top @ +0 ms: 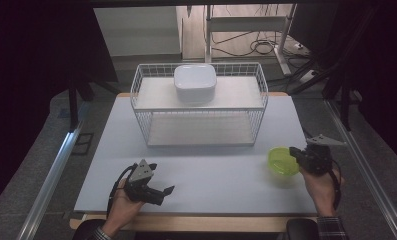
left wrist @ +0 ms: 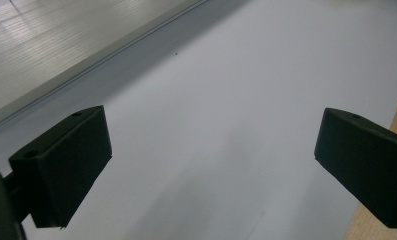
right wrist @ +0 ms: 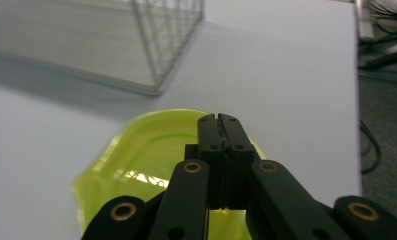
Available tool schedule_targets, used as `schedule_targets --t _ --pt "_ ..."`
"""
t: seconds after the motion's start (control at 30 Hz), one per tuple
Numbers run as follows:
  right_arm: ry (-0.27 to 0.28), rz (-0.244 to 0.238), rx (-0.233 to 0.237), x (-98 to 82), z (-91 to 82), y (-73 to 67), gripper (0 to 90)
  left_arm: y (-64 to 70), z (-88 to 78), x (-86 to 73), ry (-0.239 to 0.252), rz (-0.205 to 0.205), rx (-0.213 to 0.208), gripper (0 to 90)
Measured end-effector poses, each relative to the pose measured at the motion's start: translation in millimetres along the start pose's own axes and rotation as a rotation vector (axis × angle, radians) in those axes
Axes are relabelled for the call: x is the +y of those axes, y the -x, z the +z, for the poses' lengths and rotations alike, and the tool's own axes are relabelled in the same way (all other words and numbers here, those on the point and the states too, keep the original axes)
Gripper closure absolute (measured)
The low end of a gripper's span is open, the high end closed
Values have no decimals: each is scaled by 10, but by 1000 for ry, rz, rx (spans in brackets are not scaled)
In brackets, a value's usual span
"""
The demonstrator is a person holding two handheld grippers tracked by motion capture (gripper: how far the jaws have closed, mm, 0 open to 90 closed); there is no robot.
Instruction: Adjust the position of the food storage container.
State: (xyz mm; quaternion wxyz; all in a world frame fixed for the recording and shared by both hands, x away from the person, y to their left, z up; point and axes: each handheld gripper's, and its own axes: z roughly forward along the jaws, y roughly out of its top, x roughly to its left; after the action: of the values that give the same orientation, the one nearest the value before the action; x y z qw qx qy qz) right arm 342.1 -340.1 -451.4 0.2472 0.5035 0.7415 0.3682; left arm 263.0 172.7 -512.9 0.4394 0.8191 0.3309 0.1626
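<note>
Since the right hand-held gripper (right wrist: pixel 219 120) is pressed together on the green bowl's (right wrist: pixel 136 160) rim at lower right, lifting it toward the wire basket (top: pixel 198 107) looks next; the left hand-held gripper (left wrist: pixel 211 150) waits spread.

Container (top: pixel 195 82) on wire rack (top: pixel 256 107), bowl (top: pixel 281 161) front right

A lab or test room: a plain white table (top: pixel 196 170) stands on grey flooring, dark curtains at three and nine o'clock, loose cables (top: pixel 261 47) at twelve o'clock.
</note>
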Motion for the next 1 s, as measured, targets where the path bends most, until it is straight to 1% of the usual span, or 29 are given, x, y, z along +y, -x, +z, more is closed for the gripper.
schedule_targets --t 0.07,0.2,0.33,0.47,0.53,0.67,0.83,1.0 --pt "-4 21 -20 -34 -22 70 895 -1 0 2 0 0 1 16" --pt "-22 35 -57 -92 -29 156 895 0 2 0 -2 2 3 16" --pt "-46 33 -84 -141 -2 203 895 -4 0 -2 -2 2 3 16" --pt "-65 38 -100 -169 26 229 895 -8 5 -7 -7 1 6 17" --pt "-76 47 -100 -184 42 237 895 -4 7 -7 -7 4 8 17" --pt "-92 45 -98 -206 74 227 895 -1 14 -8 -13 6 8 17" --pt "-99 30 -84 -198 115 162 895 2 24 -9 -21 9 9 17" --pt "-110 25 -57 -192 163 86 894 5 35 -12 -28 11 10 18"
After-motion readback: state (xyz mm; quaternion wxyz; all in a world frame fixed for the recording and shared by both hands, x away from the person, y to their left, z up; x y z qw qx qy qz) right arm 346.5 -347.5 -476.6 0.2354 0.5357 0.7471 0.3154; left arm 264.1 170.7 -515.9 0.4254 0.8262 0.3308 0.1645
